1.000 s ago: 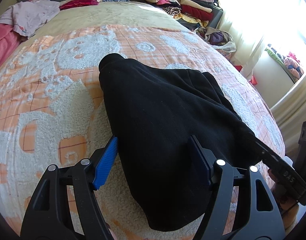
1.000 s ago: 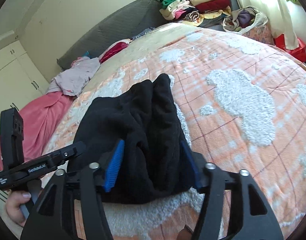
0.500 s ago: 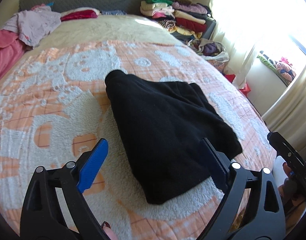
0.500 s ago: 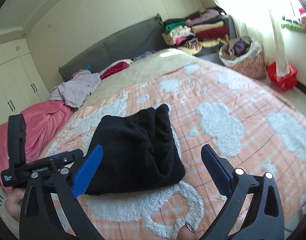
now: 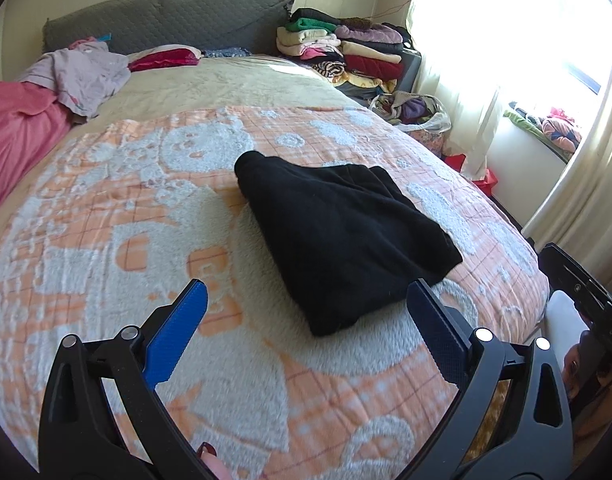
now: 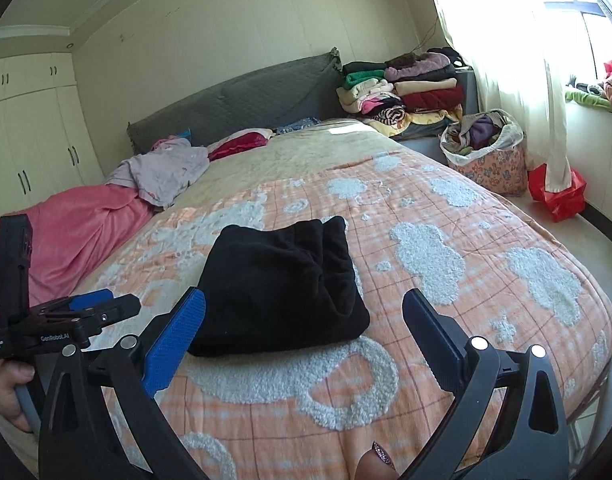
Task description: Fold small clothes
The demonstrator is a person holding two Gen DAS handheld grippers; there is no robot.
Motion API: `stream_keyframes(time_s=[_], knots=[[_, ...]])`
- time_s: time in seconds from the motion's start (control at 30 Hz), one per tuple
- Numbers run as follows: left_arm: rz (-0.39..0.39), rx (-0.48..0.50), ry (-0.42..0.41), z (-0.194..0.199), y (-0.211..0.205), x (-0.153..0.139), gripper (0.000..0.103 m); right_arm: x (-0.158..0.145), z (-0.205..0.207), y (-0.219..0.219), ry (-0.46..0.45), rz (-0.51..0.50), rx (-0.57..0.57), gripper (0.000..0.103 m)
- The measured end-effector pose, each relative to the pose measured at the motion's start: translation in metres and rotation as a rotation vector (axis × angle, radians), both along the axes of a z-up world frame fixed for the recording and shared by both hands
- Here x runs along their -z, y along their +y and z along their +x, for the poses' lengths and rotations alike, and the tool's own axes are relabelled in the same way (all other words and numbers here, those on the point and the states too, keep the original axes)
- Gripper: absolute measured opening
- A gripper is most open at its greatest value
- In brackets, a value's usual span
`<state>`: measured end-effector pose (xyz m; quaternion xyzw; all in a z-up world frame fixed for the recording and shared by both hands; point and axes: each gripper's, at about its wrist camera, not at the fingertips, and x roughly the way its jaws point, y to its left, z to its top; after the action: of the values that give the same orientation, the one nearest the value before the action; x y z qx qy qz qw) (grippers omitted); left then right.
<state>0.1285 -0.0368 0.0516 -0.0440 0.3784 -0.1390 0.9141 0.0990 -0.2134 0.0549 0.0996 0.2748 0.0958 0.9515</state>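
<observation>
A folded black garment (image 5: 342, 236) lay on an orange and white blanket (image 5: 105, 216) that covered the near part of a bed. In the left wrist view the garment sat at the centre of the frame, its nearest corner just above and between the fingertips of the left gripper (image 5: 306, 300). That gripper's jaws were opening, already spread wide, and nothing was pinched between them; the garment was clear of both blue pads.

In the right wrist view the same garment (image 6: 281, 284) lay at centre, slightly left. The right gripper (image 6: 303, 308) stood with its jaws spread wide and empty, its left pad close to the garment's near edge without pressing on it. The left gripper (image 6: 85, 308) showed at the lower left of that frame, held by a hand (image 6: 7, 392).

At the upper left of both frames lay a pink cover (image 6: 73, 224) and a crumpled lilac garment (image 6: 165, 172), before a grey padded headboard (image 6: 241, 96). A stack of folded clothes (image 6: 406, 88) stood at the upper right, with a floral bag of clothes (image 6: 486, 148) beside it near a bright curtained window (image 5: 526, 40).
</observation>
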Motion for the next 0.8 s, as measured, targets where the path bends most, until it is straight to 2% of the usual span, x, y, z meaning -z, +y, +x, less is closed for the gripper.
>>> stream_keyframes(time_s=[0.17,0.43,0.8], knots=[[0.008,-0.028,0.007,-0.019,0.01,0.01,0.093,0.011,-0.016,0.01,0.031,-0.035,-0.018,0.098],[0.013,-0.058,0.038,-0.039,0.017,0.033,0.093,0.047,-0.03,0.02,0.132,-0.098,-0.006,0.098],[-0.006,-0.075,0.064,-0.055,0.018,0.046,0.093,0.057,-0.042,0.027,0.128,-0.118,-0.016,0.098]])
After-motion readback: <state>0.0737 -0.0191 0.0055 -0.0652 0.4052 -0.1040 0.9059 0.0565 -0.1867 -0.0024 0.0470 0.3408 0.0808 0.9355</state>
